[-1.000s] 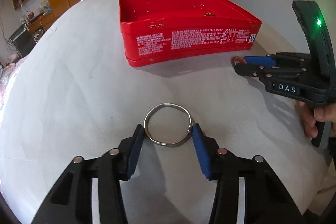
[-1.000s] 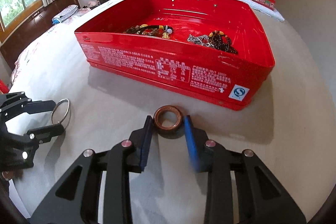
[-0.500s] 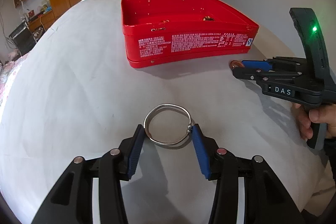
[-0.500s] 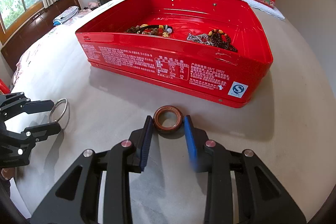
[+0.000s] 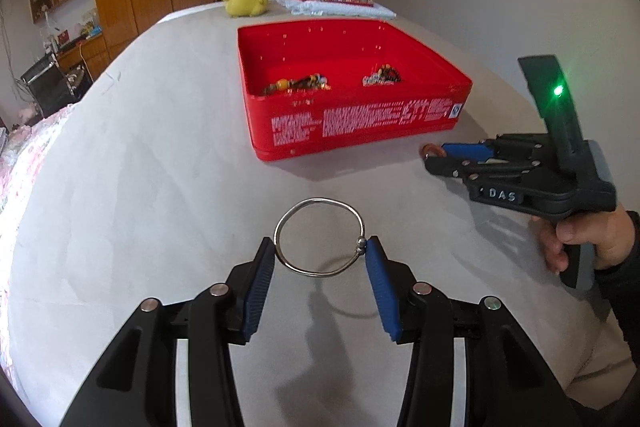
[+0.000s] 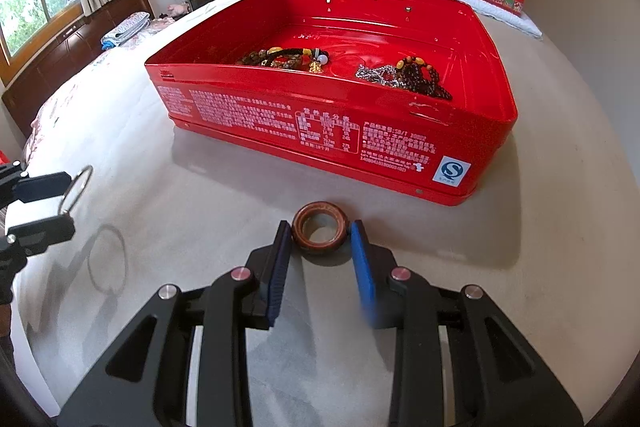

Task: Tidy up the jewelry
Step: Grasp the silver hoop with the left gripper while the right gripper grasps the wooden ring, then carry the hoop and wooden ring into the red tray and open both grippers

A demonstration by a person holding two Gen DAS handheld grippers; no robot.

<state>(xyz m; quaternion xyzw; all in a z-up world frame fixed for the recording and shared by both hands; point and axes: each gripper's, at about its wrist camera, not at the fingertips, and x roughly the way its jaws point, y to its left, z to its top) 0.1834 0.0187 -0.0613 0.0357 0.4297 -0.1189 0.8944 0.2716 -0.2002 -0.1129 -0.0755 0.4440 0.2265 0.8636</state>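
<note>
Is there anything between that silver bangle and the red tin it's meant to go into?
Nothing visible lies on the sheet between them. The left gripper holds the silver bangle above the bed, and only the red tin's own near wall must be cleared. The right gripper, holding a brown ring, sits off to the side.

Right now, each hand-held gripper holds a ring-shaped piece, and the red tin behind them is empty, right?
Not quite. The red tin is not empty: the right wrist view shows beaded bracelets and a chain inside. The rest holds: the left hand-held gripper holds a silver bangle, the right hand-held gripper a brown ring.
</note>
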